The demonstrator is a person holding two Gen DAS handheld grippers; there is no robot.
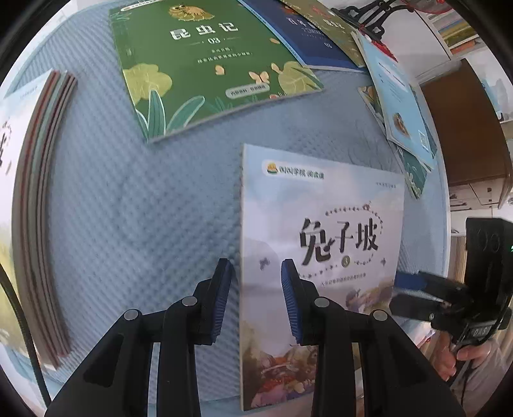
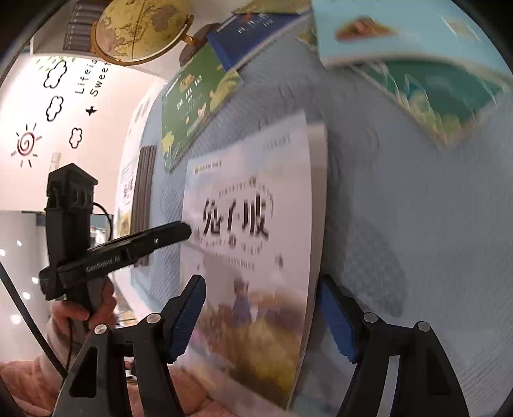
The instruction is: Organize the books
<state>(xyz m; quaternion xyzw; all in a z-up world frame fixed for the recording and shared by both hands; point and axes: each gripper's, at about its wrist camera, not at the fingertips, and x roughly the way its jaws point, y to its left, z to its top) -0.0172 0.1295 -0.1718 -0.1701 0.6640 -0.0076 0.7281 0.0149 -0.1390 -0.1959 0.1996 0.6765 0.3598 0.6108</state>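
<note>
A white picture book (image 1: 320, 208) (image 2: 253, 199) lies face up on the blue textured mat (image 1: 144, 208). My left gripper (image 1: 256, 285) points down over the book's left edge. Its blue pads stand a little apart, one over the mat and one over the cover, and grip nothing. From the right wrist view it shows side-on (image 2: 186, 231) at that same edge. My right gripper (image 2: 263, 317) is wide open, and the book's right edge runs between its fingers untouched. It also shows in the left wrist view (image 1: 399, 293) at the book's right side.
A green book (image 1: 208, 64) (image 2: 195, 106) lies beyond the white one, with a dark blue book (image 1: 314, 38) behind it. Light blue and teal books (image 1: 397, 96) overlap at the right. A stack of thin books (image 1: 41, 208) sits at the left. A globe (image 2: 141, 29) stands at the back.
</note>
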